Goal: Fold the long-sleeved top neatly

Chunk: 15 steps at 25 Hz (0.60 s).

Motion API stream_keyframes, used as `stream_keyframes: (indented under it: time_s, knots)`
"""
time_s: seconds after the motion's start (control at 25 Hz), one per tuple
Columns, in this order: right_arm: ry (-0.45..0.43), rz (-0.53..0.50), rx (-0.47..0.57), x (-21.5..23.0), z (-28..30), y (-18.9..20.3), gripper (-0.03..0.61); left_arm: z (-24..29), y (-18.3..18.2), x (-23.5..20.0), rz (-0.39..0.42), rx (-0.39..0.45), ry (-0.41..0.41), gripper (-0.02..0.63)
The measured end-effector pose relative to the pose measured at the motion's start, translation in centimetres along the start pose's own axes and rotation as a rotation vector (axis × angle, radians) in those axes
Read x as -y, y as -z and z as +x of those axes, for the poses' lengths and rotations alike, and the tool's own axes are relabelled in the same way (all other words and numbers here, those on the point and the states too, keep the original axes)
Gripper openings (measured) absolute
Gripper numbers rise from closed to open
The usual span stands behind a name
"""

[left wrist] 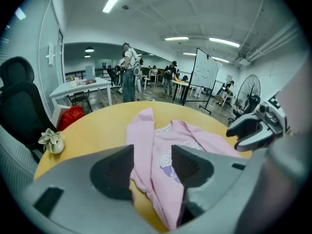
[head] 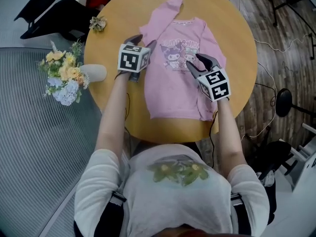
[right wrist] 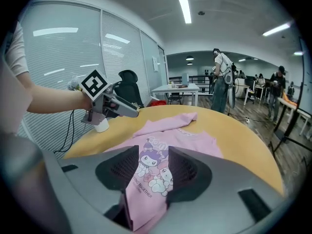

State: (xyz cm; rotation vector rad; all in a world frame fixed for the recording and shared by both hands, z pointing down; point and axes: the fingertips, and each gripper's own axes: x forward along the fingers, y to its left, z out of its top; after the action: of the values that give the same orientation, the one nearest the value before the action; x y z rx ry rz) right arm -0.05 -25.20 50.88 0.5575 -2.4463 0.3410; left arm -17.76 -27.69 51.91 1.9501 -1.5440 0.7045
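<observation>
Two tongs hang over the garment, both with jaws spread wide and nothing clamped between them. The left tongs (head: 143,41) point forward and down at the left edge of the long-sleeved top (head: 173,85), about level with its chest. In the left gripper view the pink cloth of that edge and its sleeve shows in the gap beyond the pads, and the pads press on none of it. The right tongs (head: 195,61) hang over the right half of the chest, tips beside the cartoon print (head: 180,53). In the right gripper view the printed figures show through the gap between the open jaws, which do not close on the cloth. Whether either pair of tips touches the fabric I cannot tell.

The top lies flat and front up near the middle of the round wooden desk (head: 111,38), collar away from the person and hem toward them. Its left sleeve (head: 165,11) runs up and away past the collar. Along the right edge a band of cloth lies doubled over down to the hem.

Left of the top, well apart from it, a small dried flower (head: 98,23) rests on the desk, and a white vase (head: 95,72) with a bouquet (head: 63,73) sits at the desk's left rim. Beyond the rim stands a black chair (head: 47,11).
</observation>
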Motion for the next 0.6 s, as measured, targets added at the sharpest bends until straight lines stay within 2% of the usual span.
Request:
stream_keyframes:
  time_s: [0.2, 0.36, 0.48, 0.52, 0.6]
  knots:
    - [0.041, 0.02, -0.025, 1.2, 1.7, -0.7, 0.198, 5.0, -0.1, -2.9, -0.113, -0.052, 0.059, 0.222]
    - [0.056, 0.051, -0.069, 1.5, 2.8, 0.5, 0.198, 8.8, 2.6, -4.2, -0.183, -0.155, 0.07, 0.222]
    - [0.057, 0.065, -0.107, 1.5, 3.5, 1.6, 0.198, 10.2, 4.2, -4.9, -0.208, -0.181, 0.062, 0.214]
    - [0.056, 0.07, -0.116, 1.5, 3.7, 1.8, 0.198, 10.3, 4.2, -5.1, -0.202, -0.171, 0.056, 0.185]
    - [0.054, 0.087, -0.124, 1.6, 4.1, 2.2, 0.198, 9.6, 3.4, -5.5, -0.17, -0.11, 0.045, 0.023]
